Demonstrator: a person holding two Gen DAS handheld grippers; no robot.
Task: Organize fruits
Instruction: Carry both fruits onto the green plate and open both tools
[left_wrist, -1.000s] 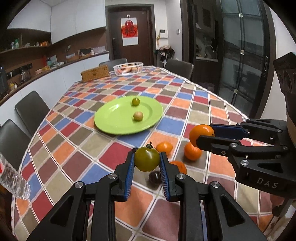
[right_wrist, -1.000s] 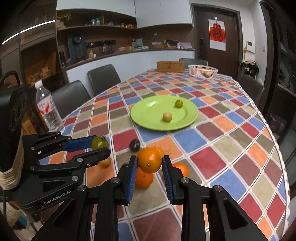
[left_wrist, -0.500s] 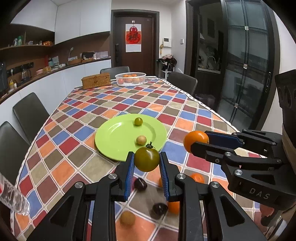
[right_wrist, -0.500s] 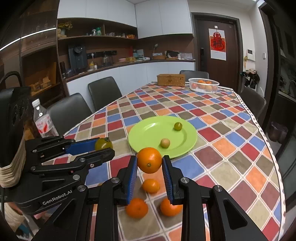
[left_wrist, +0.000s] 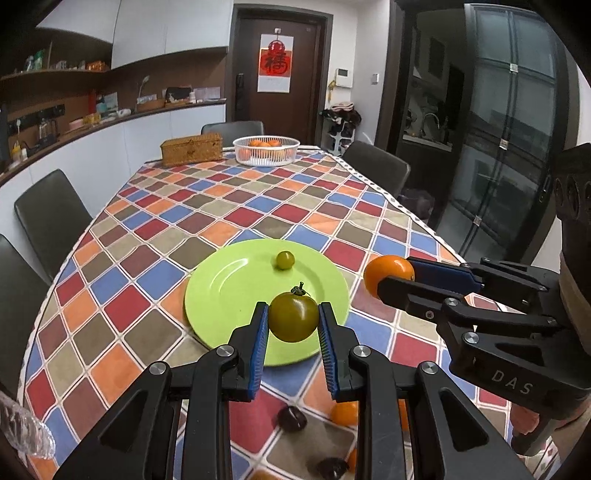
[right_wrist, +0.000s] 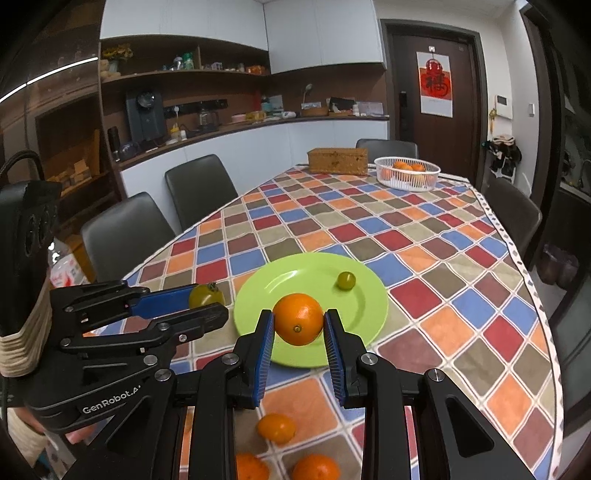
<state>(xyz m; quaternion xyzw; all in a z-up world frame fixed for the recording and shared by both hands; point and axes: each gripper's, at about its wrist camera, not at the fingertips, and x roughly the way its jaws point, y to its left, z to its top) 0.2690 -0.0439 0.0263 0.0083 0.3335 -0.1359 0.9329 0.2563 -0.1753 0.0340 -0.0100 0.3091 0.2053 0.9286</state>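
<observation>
My left gripper is shut on a green tomato, held in the air over the near side of the green plate. My right gripper is shut on an orange, held above the near edge of the same plate. A small green fruit lies on the plate; it also shows in the right wrist view. Loose oranges and dark fruits lie on the checkered cloth below the grippers. Each gripper shows in the other's view, the right one and the left one.
A white basket of oranges and a wicker box stand at the far end of the table. Dark chairs line both sides. A plastic bottle stands at the near left edge.
Both grippers have risen and moved forward toward the plate with their fruits still held. The loose fruits have dropped lower in both views. The beige fruit on the plate is now hidden behind the held fruit.
</observation>
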